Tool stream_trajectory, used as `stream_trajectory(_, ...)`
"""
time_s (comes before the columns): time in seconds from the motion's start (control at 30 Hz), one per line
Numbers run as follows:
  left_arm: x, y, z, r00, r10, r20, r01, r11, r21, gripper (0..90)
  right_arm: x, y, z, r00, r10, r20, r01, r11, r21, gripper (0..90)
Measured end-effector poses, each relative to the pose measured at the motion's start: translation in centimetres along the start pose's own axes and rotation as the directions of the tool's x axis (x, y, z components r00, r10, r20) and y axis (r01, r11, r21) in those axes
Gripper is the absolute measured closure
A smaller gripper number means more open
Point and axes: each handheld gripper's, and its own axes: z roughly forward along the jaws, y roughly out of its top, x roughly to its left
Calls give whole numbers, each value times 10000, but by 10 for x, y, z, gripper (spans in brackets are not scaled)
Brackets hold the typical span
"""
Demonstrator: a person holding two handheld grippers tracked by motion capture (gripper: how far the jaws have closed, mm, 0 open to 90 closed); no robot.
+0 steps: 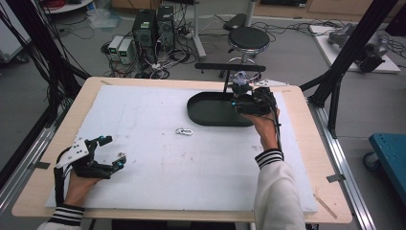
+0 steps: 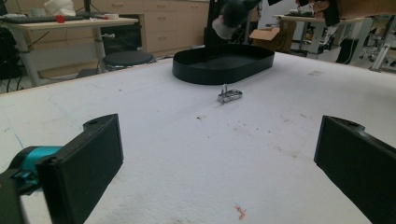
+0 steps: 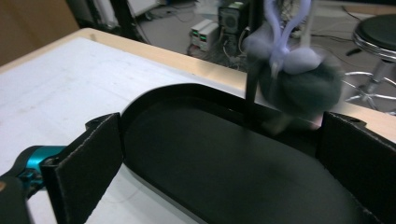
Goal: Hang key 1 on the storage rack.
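While my right hand-held gripper (image 1: 239, 101) hovers open over the black tray (image 1: 210, 112) near the far edge of the worktop (image 1: 297, 158), the left hand-held gripper (image 1: 107, 151) waits open at the near left corner. The metal clip (image 1: 184, 131) lies mid-worktop; the dangling pouch (image 3: 292, 79) may swing and snag.

A black round stool (image 1: 248, 39) stands on the floor beyond the table's far edge, with two dark computer towers (image 1: 154, 28) farther left amid tangled cables (two small pale boxes (image 1: 122, 49) sit beside them). A blue cart (image 1: 391, 155) stands off the table's right edge.
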Motion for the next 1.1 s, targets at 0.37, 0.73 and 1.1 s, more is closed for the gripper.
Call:
stream_trajectory(0.37,-1,0,0,10000,14,-69,-14,10000,3,17,4,5,-14,9986,-323,-408,303,9984,-479,7)
stream_trajectory(0.73,-1,0,0,9999,78,-138,-78,10000,29,17,9,0,-45,9937,-806,-780,705,9897,-1242,7)
stream_trajectory(1.1,-1,0,0,9998,100,-145,-100,9999,30,17,17,-23,-60,9824,-1449,-1176,1257,9797,-1562,7)
